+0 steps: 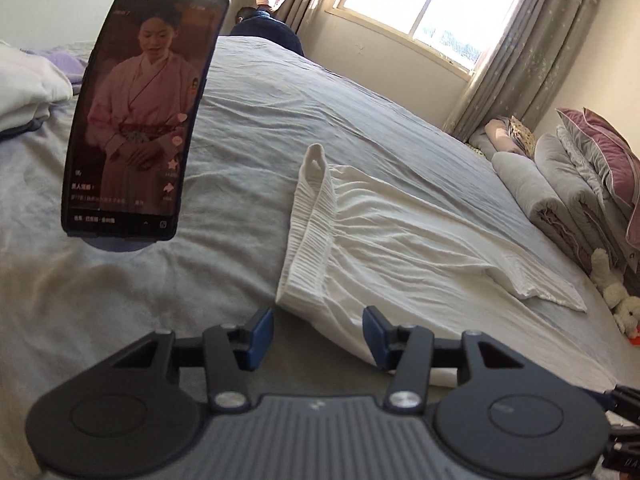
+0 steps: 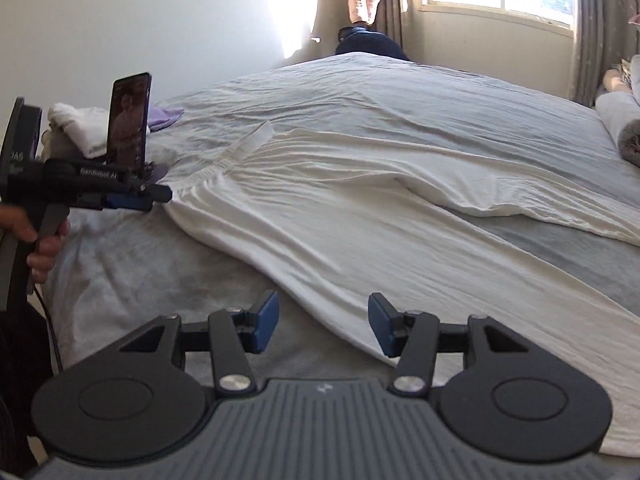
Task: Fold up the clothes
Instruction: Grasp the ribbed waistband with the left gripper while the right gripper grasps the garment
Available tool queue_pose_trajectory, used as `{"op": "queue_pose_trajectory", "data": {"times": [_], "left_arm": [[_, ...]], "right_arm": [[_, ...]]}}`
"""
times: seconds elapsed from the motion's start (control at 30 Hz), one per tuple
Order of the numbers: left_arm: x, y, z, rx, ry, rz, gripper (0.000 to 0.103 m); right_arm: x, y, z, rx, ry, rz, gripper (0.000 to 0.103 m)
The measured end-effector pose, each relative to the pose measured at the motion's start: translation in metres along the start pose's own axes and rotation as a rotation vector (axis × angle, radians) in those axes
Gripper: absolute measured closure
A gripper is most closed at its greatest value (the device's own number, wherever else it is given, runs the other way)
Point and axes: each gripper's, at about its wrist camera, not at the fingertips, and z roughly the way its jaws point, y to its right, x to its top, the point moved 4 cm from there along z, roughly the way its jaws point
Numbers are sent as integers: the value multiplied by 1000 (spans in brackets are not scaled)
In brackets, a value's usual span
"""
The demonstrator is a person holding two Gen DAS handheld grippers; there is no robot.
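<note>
White pleated trousers (image 1: pixel 384 248) lie spread on the grey bed sheet (image 1: pixel 248 120), their elastic waistband (image 1: pixel 308 216) to the left and the legs running right. My left gripper (image 1: pixel 319 334) is open just above the waistband's near corner, with the cloth's edge between its blue pads (image 1: pixel 262 334). In the right wrist view the trousers (image 2: pixel 360 208) stretch across the bed. My right gripper (image 2: pixel 323 322) is open over the near leg's edge. The left gripper (image 2: pixel 160 194) shows there at the waistband, held by a hand (image 2: pixel 44 248).
A phone (image 1: pixel 136 112) with a lit screen is mounted above the left gripper. A pile of white and purple clothes (image 1: pixel 32 80) sits at the far left. Rolled quilts and pillows (image 1: pixel 560 184) and a stuffed toy (image 1: pixel 616 296) line the right side. The window (image 1: pixel 432 0) is behind the bed.
</note>
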Motion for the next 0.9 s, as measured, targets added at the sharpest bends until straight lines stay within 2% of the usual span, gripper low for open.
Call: {"op": "queue_pose_trajectory", "data": {"times": [0.07, 0.1, 0.13, 0.17, 0.2, 0.27, 0.43, 0.57, 0.7, 0.77, 0.83, 0.9], "left_arm": [[1, 0, 1, 18, 12, -5, 69], [1, 0, 1, 26, 18, -7, 77], [2, 0, 1, 35, 24, -10, 87], [2, 1, 2, 44, 30, -12, 89], [3, 1, 2, 53, 37, -15, 93], [4, 1, 3, 70, 49, -20, 97], [5, -3, 1, 116, 68, -38, 97], [-3, -11, 10, 147, 15, -35, 97], [-3, -6, 9, 159, 27, 9, 90], [-1, -4, 6, 161, 37, 14, 80], [0, -1, 2, 173, 53, 22, 54], [3, 5, 0, 182, 77, 46, 49]], "right_arm": [[-5, -2, 13, -21, -17, -33, 49], [-7, -2, 18, -37, -23, -46, 51], [-9, -2, 23, -51, -24, -56, 59], [-10, 0, 26, -57, -19, -60, 64], [-9, 1, 28, -52, -21, -56, 79], [-5, 2, 27, -32, -30, -60, 100], [-1, -9, 12, 60, -65, -76, 100], [-8, -14, 15, 106, -103, -72, 99], [-8, -17, 18, 112, -108, -77, 88], [-4, -18, 16, 117, -108, -81, 88], [1, -18, 12, 137, -93, -69, 86], [7, -18, 6, 158, -68, -46, 77]]}}
